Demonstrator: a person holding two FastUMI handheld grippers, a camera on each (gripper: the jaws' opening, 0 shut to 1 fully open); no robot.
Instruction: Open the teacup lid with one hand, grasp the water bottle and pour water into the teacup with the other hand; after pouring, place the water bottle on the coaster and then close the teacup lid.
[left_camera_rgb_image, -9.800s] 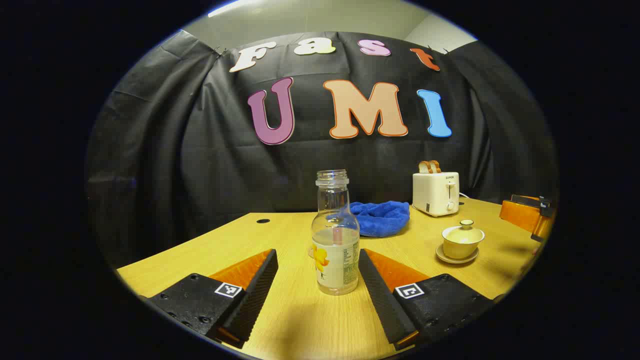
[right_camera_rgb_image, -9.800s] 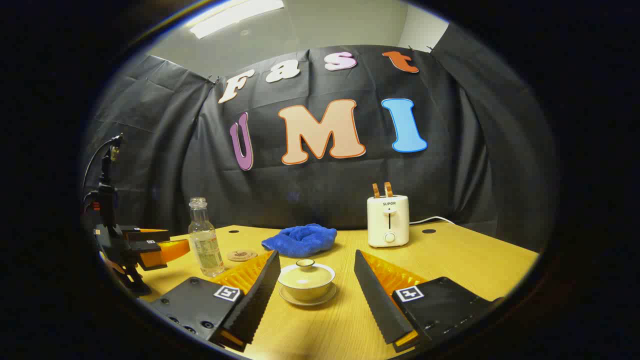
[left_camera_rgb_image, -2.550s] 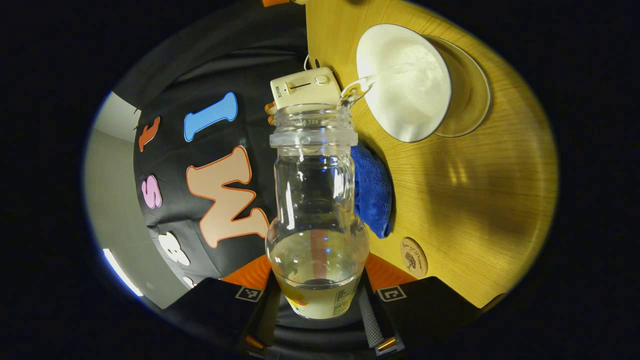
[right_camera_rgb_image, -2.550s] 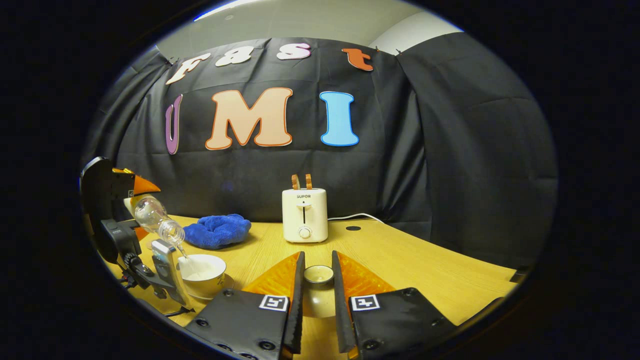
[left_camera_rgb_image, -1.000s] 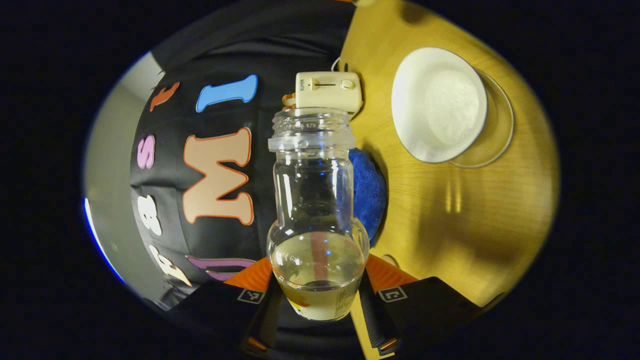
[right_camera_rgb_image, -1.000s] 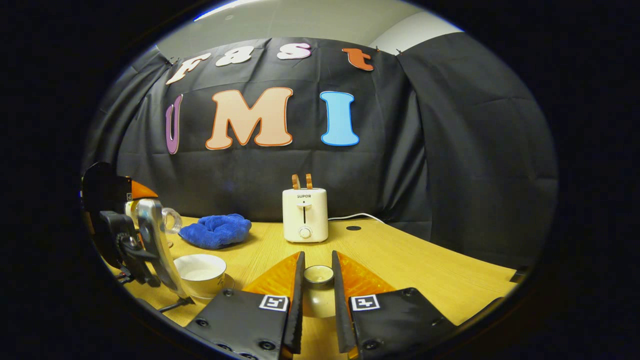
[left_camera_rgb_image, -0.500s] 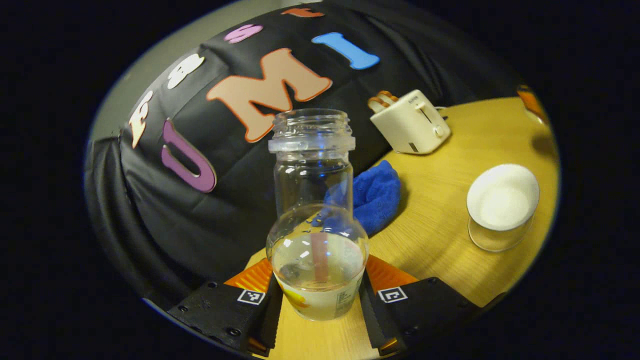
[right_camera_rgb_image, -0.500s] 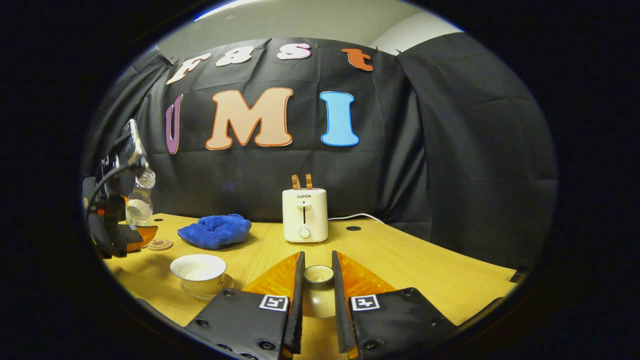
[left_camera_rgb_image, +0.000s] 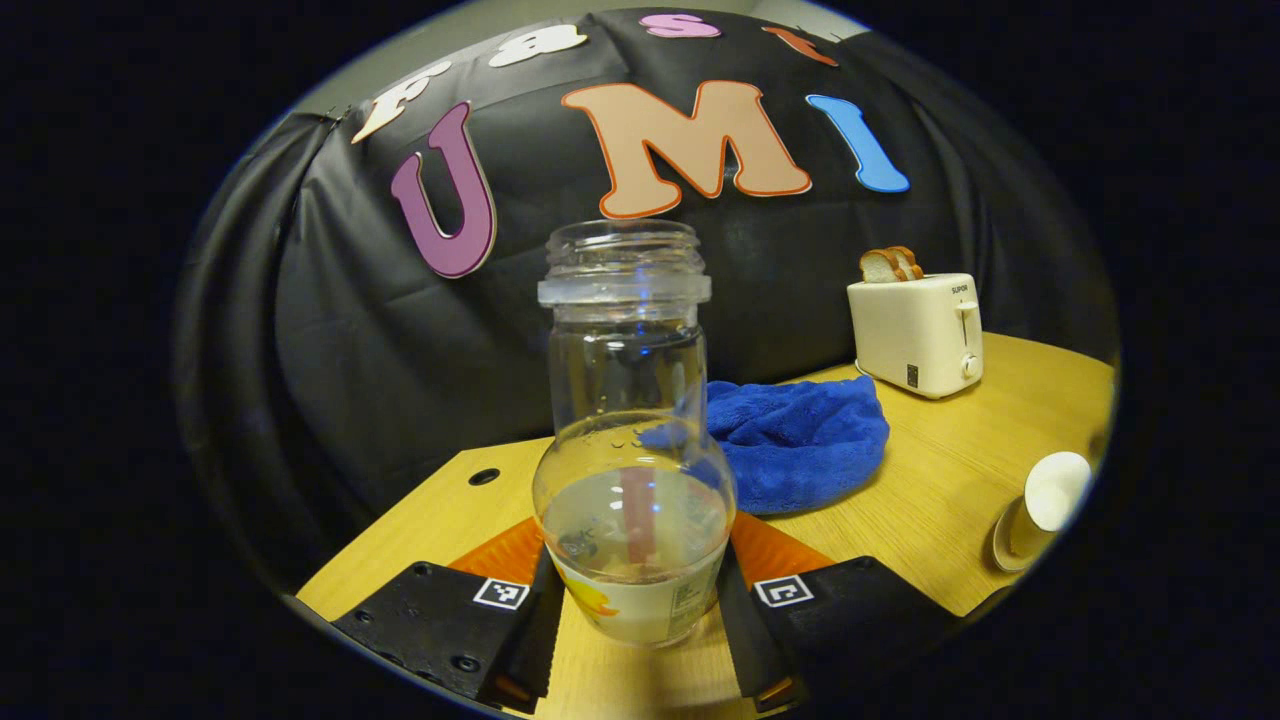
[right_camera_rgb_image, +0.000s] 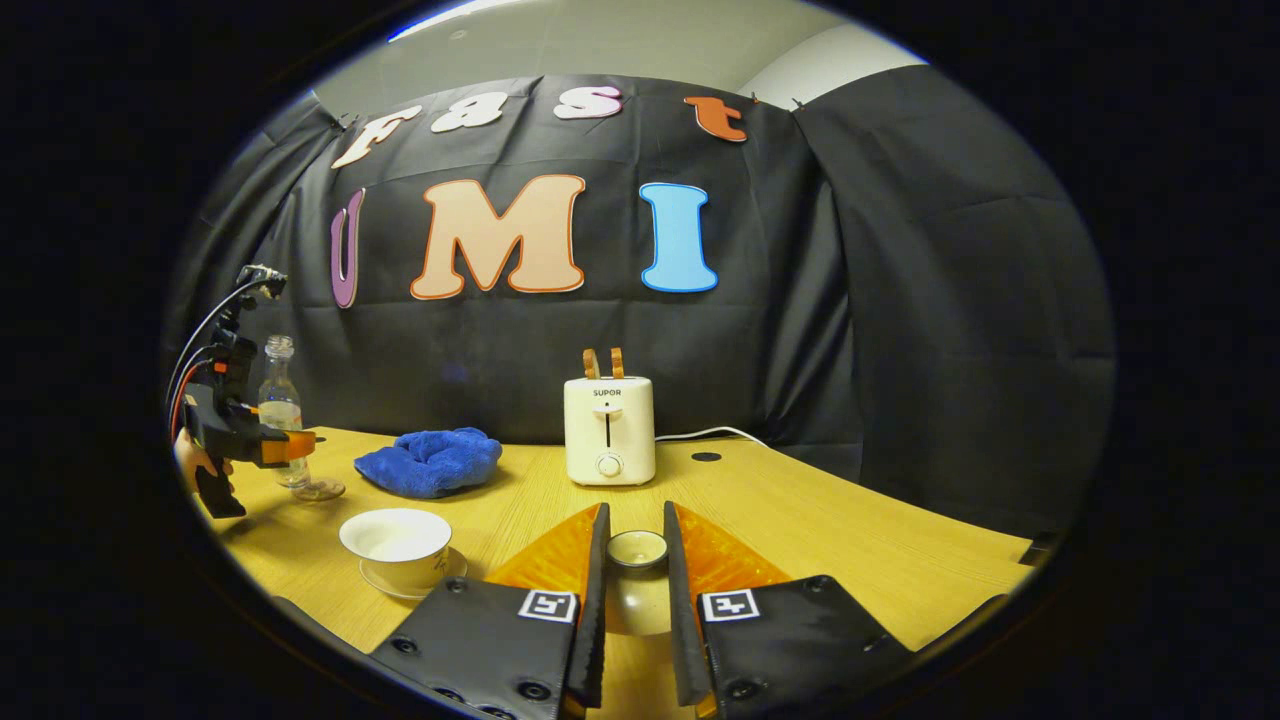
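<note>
In the left gripper view my left gripper (left_camera_rgb_image: 635, 565) is shut on the clear water bottle (left_camera_rgb_image: 628, 400), which stands upright, uncapped and part full. In the right gripper view that gripper (right_camera_rgb_image: 262, 442) holds the bottle (right_camera_rgb_image: 280, 405) low over the round coaster (right_camera_rgb_image: 322, 490) at the table's left; I cannot tell whether it rests on it. The open teacup (right_camera_rgb_image: 396, 538) sits on its saucer (right_camera_rgb_image: 408, 586), and also shows at the right edge of the left gripper view (left_camera_rgb_image: 1042, 500). My right gripper (right_camera_rgb_image: 636, 528) is shut on the knob of the teacup lid (right_camera_rgb_image: 637, 549), held above the table.
A blue cloth (left_camera_rgb_image: 800, 440) (right_camera_rgb_image: 430, 460) lies behind the bottle. A cream toaster (left_camera_rgb_image: 915, 335) (right_camera_rgb_image: 610, 430) with toast stands at the back of the wooden table (right_camera_rgb_image: 850, 540). A hand (right_camera_rgb_image: 190, 462) holds the left gripper.
The bottle has swung back from tilted over the teacup to upright and moved left and down towards the coaster. The right gripper and lid have stayed still.
</note>
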